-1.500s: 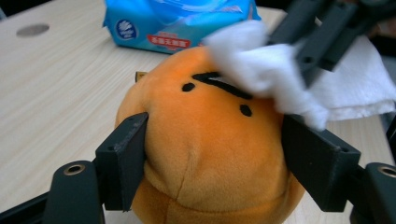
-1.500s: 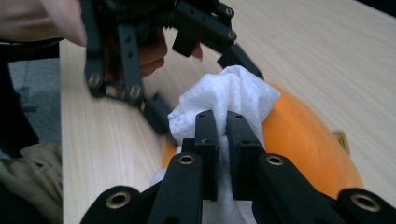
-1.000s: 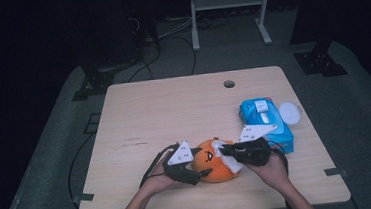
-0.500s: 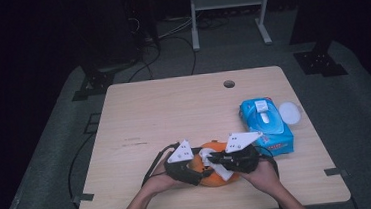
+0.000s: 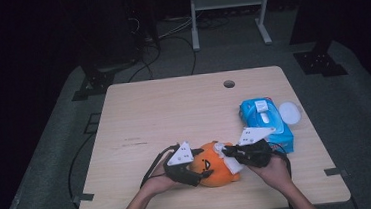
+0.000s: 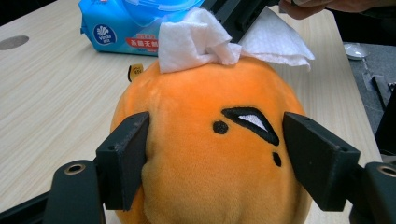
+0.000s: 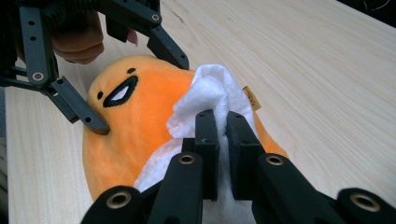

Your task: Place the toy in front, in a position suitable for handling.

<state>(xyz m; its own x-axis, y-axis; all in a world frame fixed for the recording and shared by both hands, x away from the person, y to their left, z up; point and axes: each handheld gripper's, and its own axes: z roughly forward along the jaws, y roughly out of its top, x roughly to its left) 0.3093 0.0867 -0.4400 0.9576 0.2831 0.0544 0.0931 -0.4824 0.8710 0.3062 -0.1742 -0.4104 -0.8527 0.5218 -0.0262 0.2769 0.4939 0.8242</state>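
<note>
Your left gripper (image 6: pixel 215 144) clamps the orange plush toy (image 6: pixel 210 154) at the table's near edge; its underside is cut off. Your right gripper (image 7: pixel 223 119) pinches the white wipe (image 7: pixel 205 95) against it, pads buried in folds.

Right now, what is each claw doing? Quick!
Left claw: closed around the orange plush toy, holding it.
Right claw: shut on a white wipe, pressed on the toy.

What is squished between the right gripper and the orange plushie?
A crumpled white wipe. In the right gripper view, the right gripper pinches it and presses it onto the orange plush toy.
</note>
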